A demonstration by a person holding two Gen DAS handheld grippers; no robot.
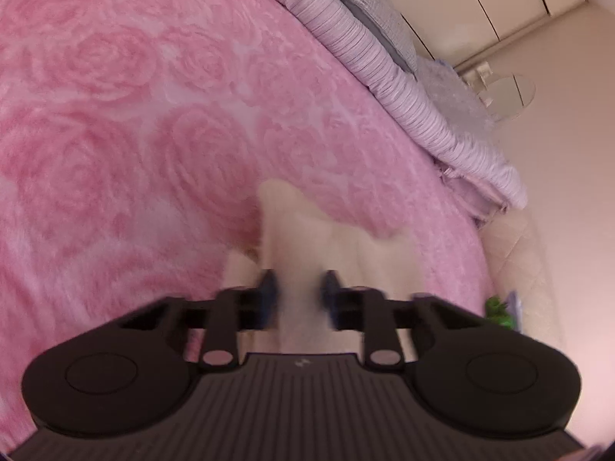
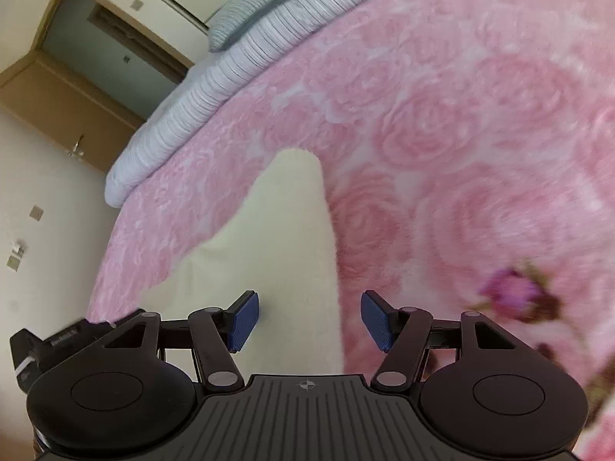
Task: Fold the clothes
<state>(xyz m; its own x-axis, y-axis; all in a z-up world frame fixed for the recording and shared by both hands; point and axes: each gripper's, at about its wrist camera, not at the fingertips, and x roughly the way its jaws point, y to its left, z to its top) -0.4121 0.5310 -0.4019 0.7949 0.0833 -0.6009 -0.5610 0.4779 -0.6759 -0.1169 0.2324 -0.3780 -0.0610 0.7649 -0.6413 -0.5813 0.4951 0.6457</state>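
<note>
Closest, the left gripper [image 1: 298,296] has its blue-padded jaws fairly close together with a cream garment [image 1: 296,230] between them, but blur hides whether they actually pinch it. The right gripper [image 2: 307,320] hangs with its jaws wide apart above the same cream cloth [image 2: 284,238], which lies on a pink rose-patterned blanket [image 2: 442,115]. Farther off are striped bedding [image 2: 215,88], a grey pillow [image 2: 261,4] and a doorway [image 2: 103,50].

The pink blanket [image 2: 442,123] lies flat and bare over most of the bed, open ground for either tool. At its far edge a rolled striped quilt [image 1: 388,77] and a grey pillow [image 2: 261,0] form a raised barrier. The cream garment [image 2: 276,246] lies low near the front.
</note>
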